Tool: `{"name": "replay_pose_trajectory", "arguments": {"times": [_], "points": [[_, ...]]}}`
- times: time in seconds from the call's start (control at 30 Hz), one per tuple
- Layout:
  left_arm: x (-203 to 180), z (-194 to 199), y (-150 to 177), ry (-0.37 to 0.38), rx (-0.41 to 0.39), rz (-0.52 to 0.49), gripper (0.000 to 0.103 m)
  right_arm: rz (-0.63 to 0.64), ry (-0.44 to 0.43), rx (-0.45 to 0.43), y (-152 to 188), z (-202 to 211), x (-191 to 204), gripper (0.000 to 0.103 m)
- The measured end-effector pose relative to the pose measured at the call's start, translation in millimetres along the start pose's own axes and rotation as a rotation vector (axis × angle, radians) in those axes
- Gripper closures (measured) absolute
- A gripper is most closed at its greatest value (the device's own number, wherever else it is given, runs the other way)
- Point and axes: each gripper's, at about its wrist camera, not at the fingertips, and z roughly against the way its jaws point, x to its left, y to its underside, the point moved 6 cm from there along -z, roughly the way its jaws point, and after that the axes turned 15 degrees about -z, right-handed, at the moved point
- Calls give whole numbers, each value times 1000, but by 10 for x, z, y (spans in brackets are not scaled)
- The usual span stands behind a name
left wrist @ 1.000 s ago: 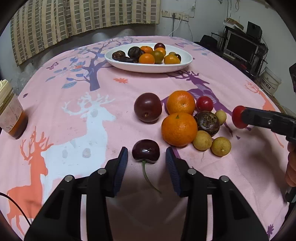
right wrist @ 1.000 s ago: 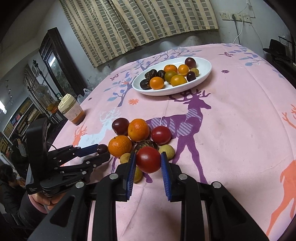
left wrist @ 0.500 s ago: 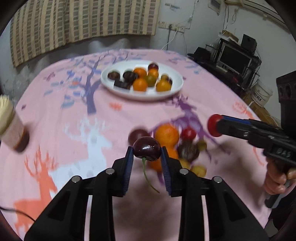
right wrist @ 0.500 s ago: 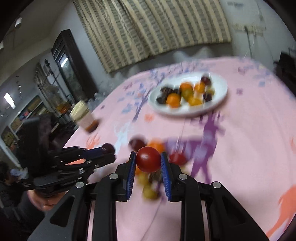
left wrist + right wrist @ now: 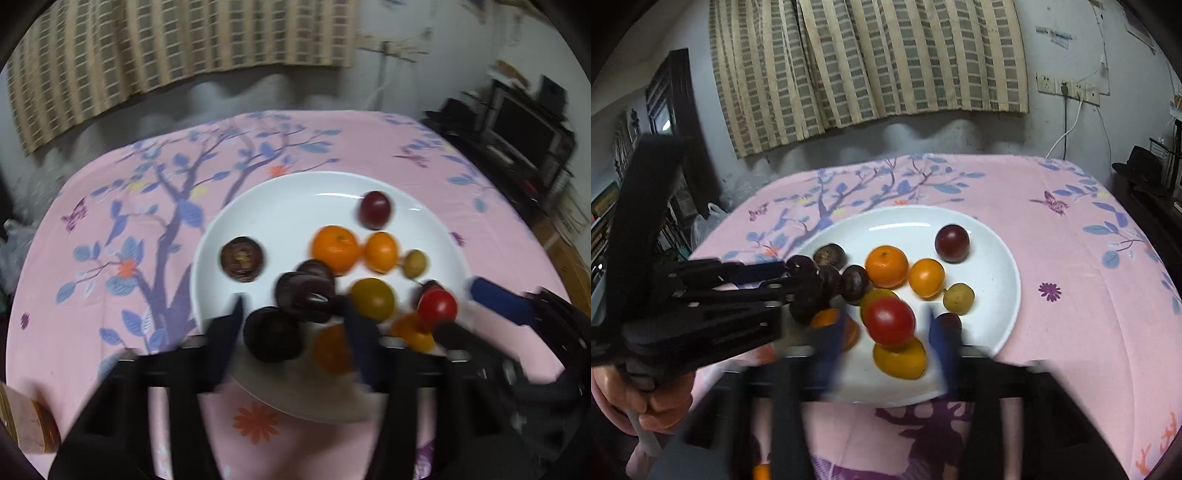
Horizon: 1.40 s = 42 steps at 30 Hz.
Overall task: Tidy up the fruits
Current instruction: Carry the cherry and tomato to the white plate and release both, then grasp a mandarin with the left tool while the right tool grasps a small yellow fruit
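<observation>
1. Nearest: both grippers hang over the near rim of the white plate (image 5: pixel 1004 258), side by side, on the pink cloth (image 5: pixel 1071 332).
2. Left gripper (image 5: pixel 295 325): jaws opening, wide apart. The dark cherry (image 5: pixel 304 301) sits between them, blurred. The pads do not look to be pressing on it, so I judge it released or dropping. I cannot tell whether it already rests on the plate.
3. Right gripper (image 5: pixel 886 332): jaws opening as well. The red tomato (image 5: pixel 890 319) lies in the gap, clear of both blue pads, just above a yellow-orange fruit (image 5: pixel 900 358).
4. Handling, as a judgement: the cherry is light, soft and smooth, with a thin stem. Take it across the body, gently, not by the stem. The tomato is light, thin-skinned and round, so it will roll once free. Grip it at its widest line with little force.
5. Middle of the plate: an orange (image 5: pixel 886 266), a smaller orange fruit (image 5: pixel 926 277), a small tan fruit (image 5: pixel 957 298), and several dark fruits crowded at the left. Fruit landing here may knock the others or roll towards the rim.
6. Farther: a purple plum (image 5: pixel 952 243) sits alone at the back of the plate.
7. Beyond: bare cloth, then striped curtains (image 5: pixel 868 59).
8. Step in hand: dropping both fruits onto the plate.
</observation>
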Motion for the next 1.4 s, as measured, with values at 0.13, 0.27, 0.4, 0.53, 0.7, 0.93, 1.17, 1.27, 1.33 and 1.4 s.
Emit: {"name": "replay_pose_trajectory", "arguments": {"times": [0.13,0.27,0.4,0.53,0.7,0.93,1.17,1.27,1.33,1.4], "points": [[48,271,165,-1,-52,27,17,45,-13,-9,140,194,64,39],[59,637,470,4,-62,52,13,90,-13,-14,379,537,150,38],[33,1029,976,-30,-50,51,10,155,-4,43,817,837,240,33],[11,1332,1466,-64,-79,78,7,238,-43,124,1276,1063,353,33],[42,1305,1873,-90,-88,191,6,227,-108,213,1713,1155,385,33],[49,1322,1905,-140,-84,177,6,294,-75,264,1969,1057,472,45],[89,1319,1920,-122,-80,209,6,281,-58,287,2016,961,402,65],[88,1314,1925,-121,-77,209,6,282,-64,272,1999,953,394,78],[77,1295,1928,-109,-72,208,6,275,-72,267,1971,964,381,79],[15,1285,1919,-56,-73,197,6,252,-70,227,1871,1018,343,79]]}}
